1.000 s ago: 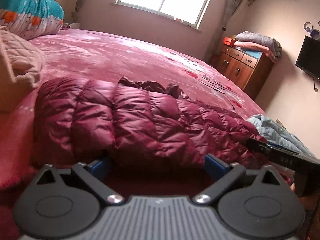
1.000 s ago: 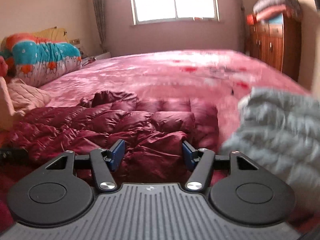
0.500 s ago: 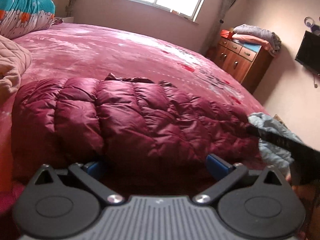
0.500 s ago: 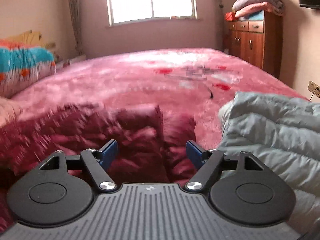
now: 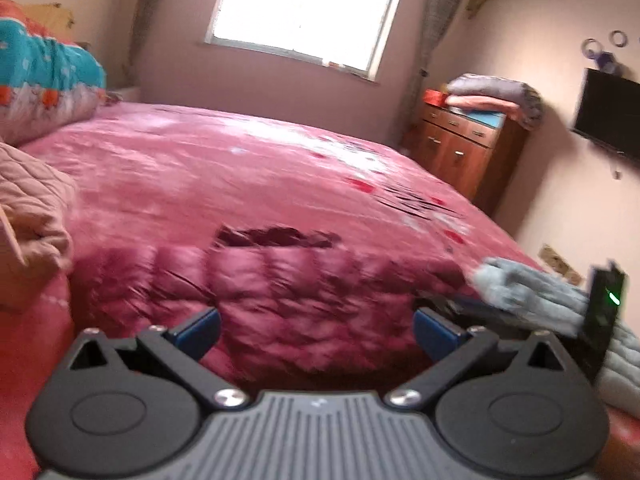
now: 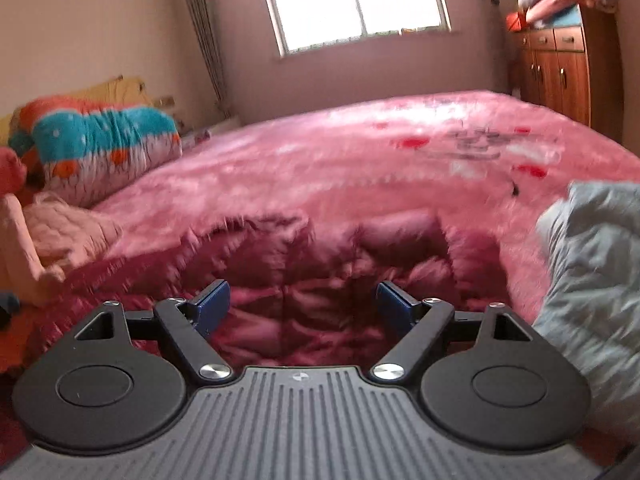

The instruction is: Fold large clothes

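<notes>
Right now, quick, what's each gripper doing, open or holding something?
Left gripper: open, holding nothing, over the maroon puffer jacket.
Right gripper: open, holding nothing, above the same jacket.

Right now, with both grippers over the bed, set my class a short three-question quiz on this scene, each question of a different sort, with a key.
1. True or false: the left gripper is shut on the maroon puffer jacket.
2. Multiple choice: what lies to the right of the maroon jacket on the bed? A) a grey-blue padded garment B) a black suitcase C) a wooden chair
3. Fill in: folded blankets are stacked on top of the wooden ____ by the wall.

Key: 1. False; both the left and the right gripper have their jaws apart with nothing clamped. 2. A. 3. dresser.
</notes>
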The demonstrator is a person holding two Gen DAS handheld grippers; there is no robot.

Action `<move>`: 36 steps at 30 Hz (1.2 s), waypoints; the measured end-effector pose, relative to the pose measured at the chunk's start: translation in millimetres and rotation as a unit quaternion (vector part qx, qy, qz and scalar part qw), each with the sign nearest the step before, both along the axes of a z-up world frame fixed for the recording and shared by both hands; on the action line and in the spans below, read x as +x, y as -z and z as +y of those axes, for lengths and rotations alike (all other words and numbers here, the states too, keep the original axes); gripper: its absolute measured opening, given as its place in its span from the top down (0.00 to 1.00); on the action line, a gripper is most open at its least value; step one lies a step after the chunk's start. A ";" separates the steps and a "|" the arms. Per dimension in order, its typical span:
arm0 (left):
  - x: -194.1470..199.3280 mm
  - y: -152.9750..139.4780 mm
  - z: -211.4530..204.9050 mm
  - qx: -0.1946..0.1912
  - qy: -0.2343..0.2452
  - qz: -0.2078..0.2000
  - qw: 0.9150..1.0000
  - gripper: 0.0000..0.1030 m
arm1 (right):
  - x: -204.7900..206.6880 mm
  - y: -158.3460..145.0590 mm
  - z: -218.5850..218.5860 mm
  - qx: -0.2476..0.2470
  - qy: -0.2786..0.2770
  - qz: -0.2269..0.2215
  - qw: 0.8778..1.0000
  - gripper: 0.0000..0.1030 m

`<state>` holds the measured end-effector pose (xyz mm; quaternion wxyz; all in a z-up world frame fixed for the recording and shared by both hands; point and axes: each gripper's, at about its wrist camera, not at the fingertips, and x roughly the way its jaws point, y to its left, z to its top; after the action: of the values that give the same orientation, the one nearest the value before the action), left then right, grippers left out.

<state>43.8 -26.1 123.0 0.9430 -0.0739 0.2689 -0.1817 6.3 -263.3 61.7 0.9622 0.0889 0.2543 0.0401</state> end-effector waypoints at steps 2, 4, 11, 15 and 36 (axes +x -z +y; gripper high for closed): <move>18.3 13.6 1.3 0.039 -0.029 -0.001 0.999 0.02 | 4.7 8.6 1.2 -0.016 0.002 0.011 1.000 0.02; 36.9 32.1 4.0 0.062 -0.046 0.015 0.997 0.06 | 9.2 14.0 2.6 -0.026 0.007 0.019 0.999 0.01; 58.0 72.2 10.8 0.067 -0.063 0.021 0.996 0.09 | 17.0 22.6 9.8 -0.047 0.020 0.042 0.998 0.00; 55.9 85.0 8.3 0.073 -0.059 0.015 0.995 0.08 | 21.2 27.0 16.9 -0.063 0.028 0.051 0.996 0.00; -31.5 44.2 4.3 0.079 -0.050 -0.016 0.995 0.11 | -37.8 -1.6 19.1 -0.029 0.021 0.042 0.998 0.00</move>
<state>12.3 -21.8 78.7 0.9580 -0.0095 0.2633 -0.1132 -31.5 -244.2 63.3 0.9536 0.0680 0.2933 0.0088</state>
